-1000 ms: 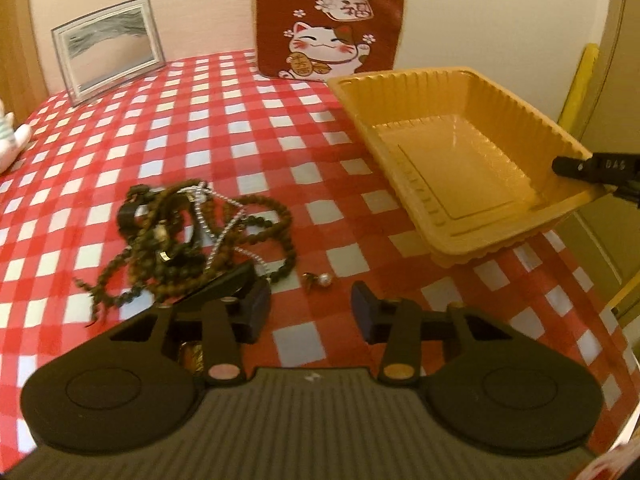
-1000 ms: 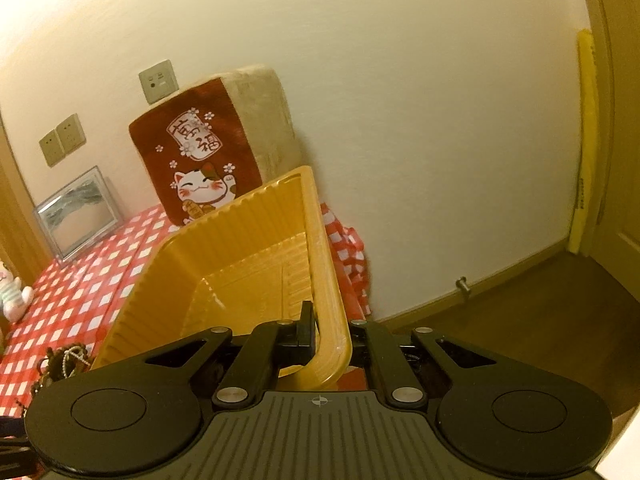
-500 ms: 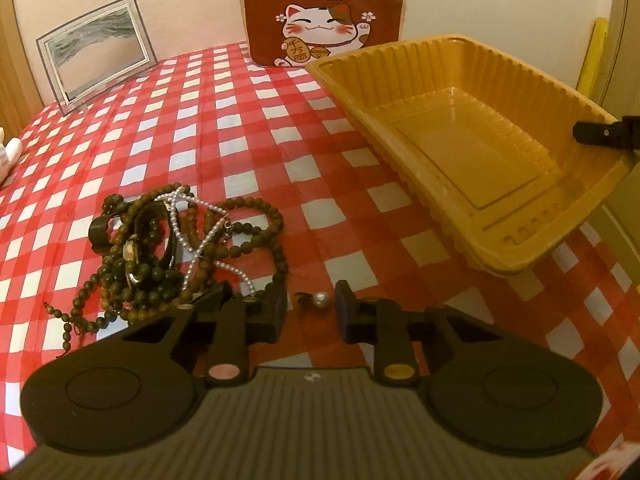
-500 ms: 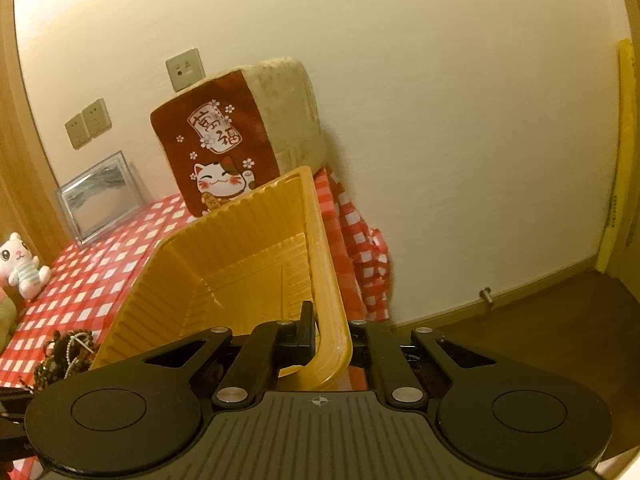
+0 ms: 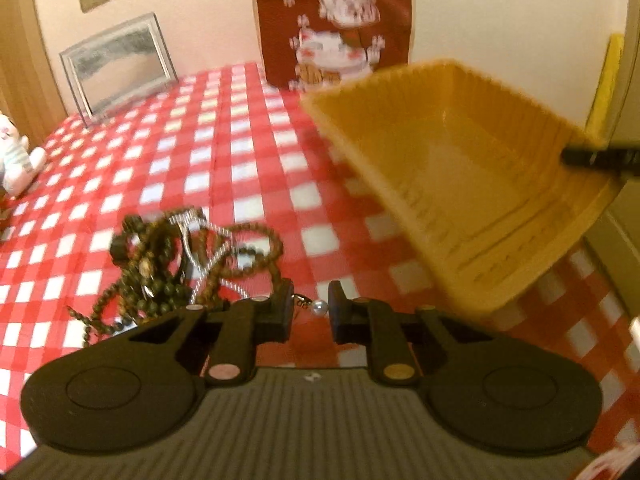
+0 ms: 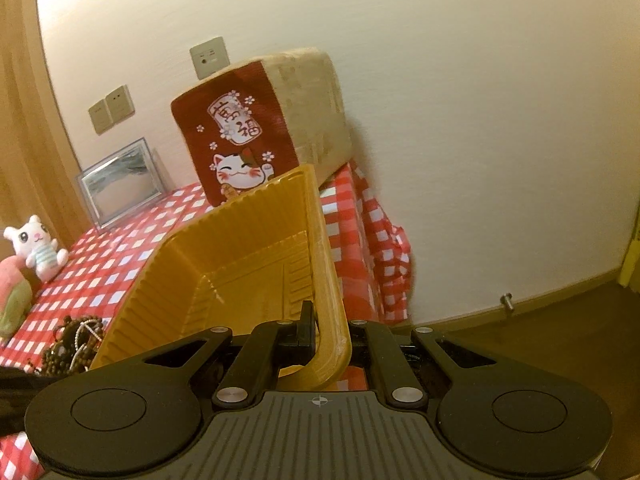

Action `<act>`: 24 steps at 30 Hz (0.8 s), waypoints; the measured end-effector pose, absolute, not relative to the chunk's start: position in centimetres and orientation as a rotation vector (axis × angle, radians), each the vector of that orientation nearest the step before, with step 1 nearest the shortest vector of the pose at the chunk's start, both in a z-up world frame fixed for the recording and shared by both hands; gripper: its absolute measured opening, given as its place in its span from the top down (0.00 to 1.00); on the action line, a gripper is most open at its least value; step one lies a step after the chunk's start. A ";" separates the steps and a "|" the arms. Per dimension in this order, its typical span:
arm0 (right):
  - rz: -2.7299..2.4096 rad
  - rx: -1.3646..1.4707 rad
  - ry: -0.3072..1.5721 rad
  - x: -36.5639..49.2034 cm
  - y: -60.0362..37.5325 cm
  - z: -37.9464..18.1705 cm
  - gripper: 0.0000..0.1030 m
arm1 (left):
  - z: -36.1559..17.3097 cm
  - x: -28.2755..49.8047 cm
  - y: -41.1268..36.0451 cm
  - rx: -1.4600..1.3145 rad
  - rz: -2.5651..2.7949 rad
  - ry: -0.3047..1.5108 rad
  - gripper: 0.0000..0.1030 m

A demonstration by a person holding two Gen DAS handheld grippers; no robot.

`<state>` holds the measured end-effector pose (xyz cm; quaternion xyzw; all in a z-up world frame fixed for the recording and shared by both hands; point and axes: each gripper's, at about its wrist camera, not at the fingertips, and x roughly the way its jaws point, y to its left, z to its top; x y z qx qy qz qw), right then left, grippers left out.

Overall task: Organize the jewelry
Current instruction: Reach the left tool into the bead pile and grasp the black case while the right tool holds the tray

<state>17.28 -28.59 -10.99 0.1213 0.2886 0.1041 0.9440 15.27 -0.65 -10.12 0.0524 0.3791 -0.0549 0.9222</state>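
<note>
Pearl earring (image 5: 319, 307) lies on the tabletop (image 5: 240, 152) between my left claw (image 5: 310, 312) pads, which are closing on it but not yet pinching. Beside it sits one tangled heap of beads (image 5: 180, 264); I cannot count the strands. My right claw (image 6: 330, 332) is pressed onto the rim of the single orange tray (image 6: 240, 264), tilting it up, I judge to receive pieces.

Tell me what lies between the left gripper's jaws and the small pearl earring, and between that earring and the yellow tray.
Nothing visible blocks either. The pearl earring already sits between the closing jaws of the left gripper, pads not yet pressing it. Only bare checkered tablecloth lies toward the yellow tray, which the right gripper holds tilted.
</note>
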 end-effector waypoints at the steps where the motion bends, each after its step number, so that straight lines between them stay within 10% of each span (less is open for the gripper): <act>1: 0.218 0.243 0.588 17.2 -28.6 -11.0 0.95 | -9.4 15.0 -0.8 0.098 -0.115 0.762 0.84; 24: 0.207 0.051 0.533 14.8 -25.3 -9.3 0.95 | -8.2 15.1 -6.4 -0.031 -0.230 0.778 0.84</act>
